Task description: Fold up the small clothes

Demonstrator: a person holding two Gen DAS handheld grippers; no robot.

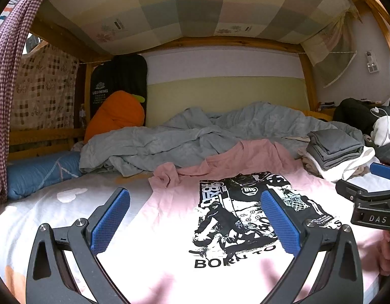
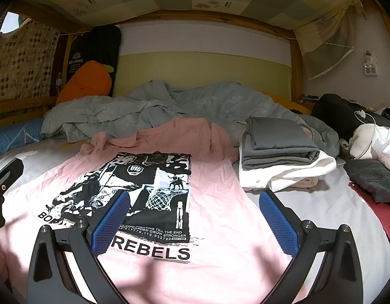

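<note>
A pink T-shirt (image 1: 174, 228) (image 2: 220, 217) with a black-and-white basketball print lies spread flat on the bed, its collar end bunched toward the far side. My left gripper (image 1: 195, 217) hovers open over the shirt's left half, nothing between its blue pads. Over the shirt's right half, my right gripper (image 2: 193, 217) is open too and holds nothing. The right gripper's black body (image 1: 372, 202) shows at the right edge of the left wrist view. In the right wrist view, the left gripper's body (image 2: 2, 185) shows at the left edge.
A stack of folded clothes (image 2: 278, 149) (image 1: 334, 152), grey on white, sits right of the shirt. A rumpled grey-green duvet (image 1: 195, 136) fills the bed's far side, with an orange cushion (image 1: 114, 116) at left. Dark clothes and a red flat item (image 2: 372, 207) lie at right.
</note>
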